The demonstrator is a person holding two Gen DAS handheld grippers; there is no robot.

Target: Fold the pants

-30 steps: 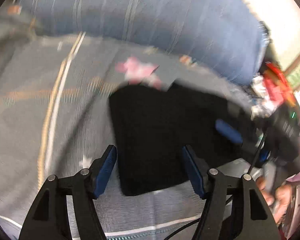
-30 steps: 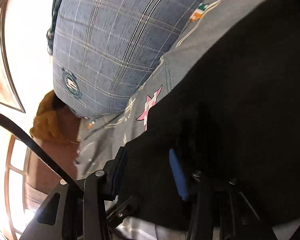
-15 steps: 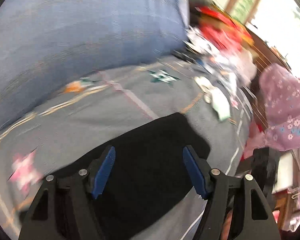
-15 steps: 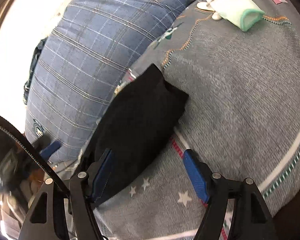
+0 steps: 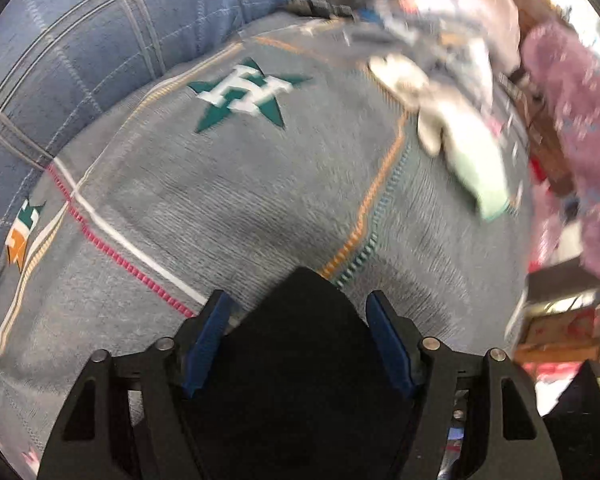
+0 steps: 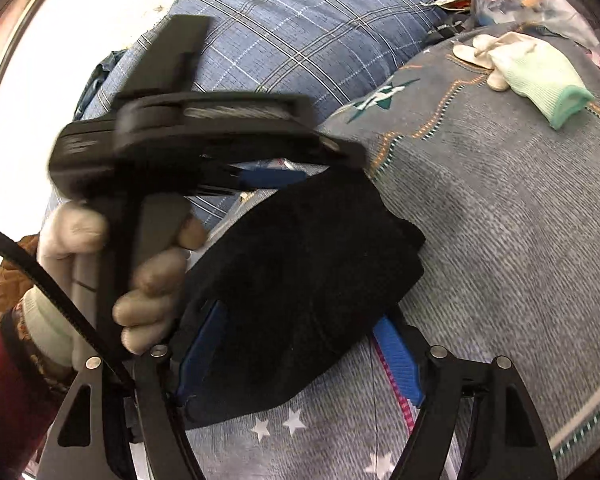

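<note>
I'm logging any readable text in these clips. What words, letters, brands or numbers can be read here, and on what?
"H": white letter on the green star printed on the grey bedspread.
Green and orange emblem at the bedspread's left edge: partly cut off, not readable.
Clutter at the far end: too blurred to read.
Black pants, plaid pillow, left gripper and right gripper: no text visible.

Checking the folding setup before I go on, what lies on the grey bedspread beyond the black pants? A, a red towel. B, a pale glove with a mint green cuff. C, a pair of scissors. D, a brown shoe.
B: a pale glove with a mint cuff lies on the grey bedspread, apart from the black pants.
</note>
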